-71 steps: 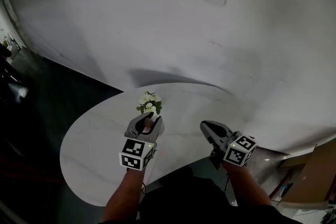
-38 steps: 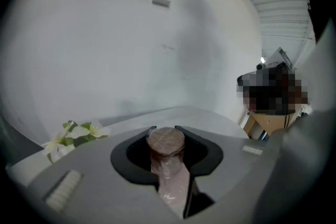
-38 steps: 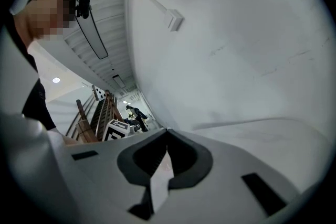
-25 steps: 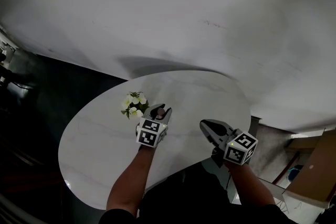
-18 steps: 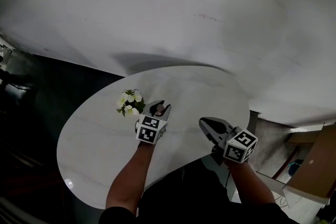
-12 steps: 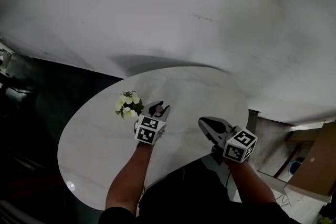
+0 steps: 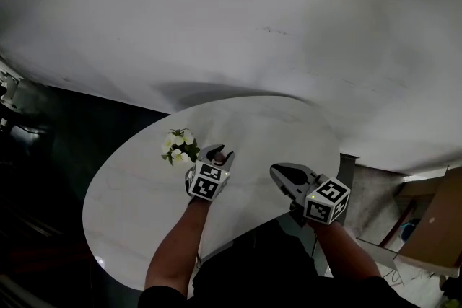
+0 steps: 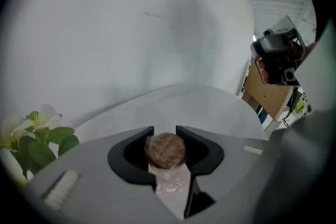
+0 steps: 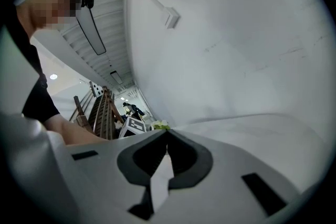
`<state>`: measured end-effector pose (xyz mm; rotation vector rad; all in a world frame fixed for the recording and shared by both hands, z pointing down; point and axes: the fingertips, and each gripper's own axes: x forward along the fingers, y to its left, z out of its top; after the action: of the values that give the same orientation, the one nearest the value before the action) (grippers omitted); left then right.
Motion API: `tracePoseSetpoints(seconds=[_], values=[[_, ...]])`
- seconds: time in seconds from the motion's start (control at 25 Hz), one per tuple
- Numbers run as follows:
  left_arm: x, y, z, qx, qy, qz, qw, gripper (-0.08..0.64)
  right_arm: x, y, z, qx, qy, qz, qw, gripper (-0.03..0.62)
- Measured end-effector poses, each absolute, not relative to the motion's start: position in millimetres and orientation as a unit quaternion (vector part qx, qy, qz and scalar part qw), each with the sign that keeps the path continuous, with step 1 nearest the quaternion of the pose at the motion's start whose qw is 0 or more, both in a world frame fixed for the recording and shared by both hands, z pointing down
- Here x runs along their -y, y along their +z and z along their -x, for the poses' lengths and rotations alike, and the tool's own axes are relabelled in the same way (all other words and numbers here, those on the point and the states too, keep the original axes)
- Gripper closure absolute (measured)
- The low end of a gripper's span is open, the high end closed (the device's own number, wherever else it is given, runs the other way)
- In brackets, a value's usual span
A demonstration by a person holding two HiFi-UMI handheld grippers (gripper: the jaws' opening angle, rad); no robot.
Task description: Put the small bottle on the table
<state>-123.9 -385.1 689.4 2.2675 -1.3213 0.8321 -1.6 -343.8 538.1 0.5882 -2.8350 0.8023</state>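
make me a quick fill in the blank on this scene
1. The bottle has a ___ top.
2. In the head view, the flowers stand to the ___ of the left gripper.
3. The right gripper holds ___.

Missing words: brown; left; nothing.

Note: the left gripper's fingers are opening, with the bottle between them.

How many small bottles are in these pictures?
1. The small bottle, with a brown stopper, is between the jaws of the left gripper, which are opening, over the white table just right of the flowers. No other bottle shows in any view.
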Motion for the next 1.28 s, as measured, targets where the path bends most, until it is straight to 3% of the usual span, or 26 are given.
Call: tracePoseSetpoints(seconds=[0.6, 0.88, 1.28], values=[[360, 641, 141, 0.492, 0.241, -0.816, 0.183, 0.400, 310, 521, 8, 0.946, 0.249, -0.194, 0.076, 0.581], [333, 600, 152, 0.486, 0.156, -0.838, 0.191, 0.404, 293, 504, 21, 0.953, 0.218, -0.192, 0.084, 0.581], [284, 557, 194, 0.531, 0.131, -0.821, 0.161, 0.491, 271, 465, 42, 0.963, 0.167, -0.197, 0.077, 0.581]])
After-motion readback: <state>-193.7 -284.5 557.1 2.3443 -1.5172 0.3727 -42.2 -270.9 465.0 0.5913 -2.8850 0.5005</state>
